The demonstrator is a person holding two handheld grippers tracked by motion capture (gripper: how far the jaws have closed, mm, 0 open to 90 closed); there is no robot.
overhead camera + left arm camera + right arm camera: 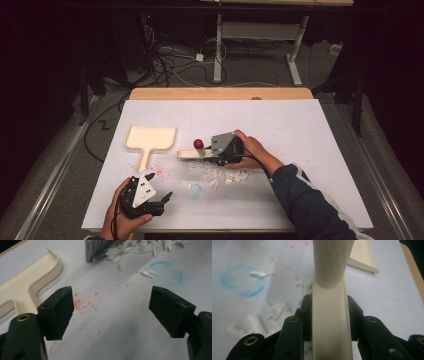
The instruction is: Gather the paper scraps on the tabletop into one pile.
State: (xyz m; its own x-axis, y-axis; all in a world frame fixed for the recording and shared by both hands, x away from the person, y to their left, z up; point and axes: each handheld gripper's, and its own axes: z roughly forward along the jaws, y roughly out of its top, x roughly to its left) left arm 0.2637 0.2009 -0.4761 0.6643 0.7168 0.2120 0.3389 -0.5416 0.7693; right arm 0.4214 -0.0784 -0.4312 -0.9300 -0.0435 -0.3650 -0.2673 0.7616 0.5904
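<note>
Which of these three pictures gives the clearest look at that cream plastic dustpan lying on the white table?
The high view: the cream plastic dustpan appears whole, its flat tray and handle lying beside red specks. The left gripper view catches part of its raised rim and handle at the left edge. The right gripper view shows just a cream sliver behind the gripped brush handle.

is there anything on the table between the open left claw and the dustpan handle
Nothing visible stands in the way. The left claw is open, and between it and the dustpan handle lie only flat red specks on the white table. The white scraps sit off toward the brush.
</note>
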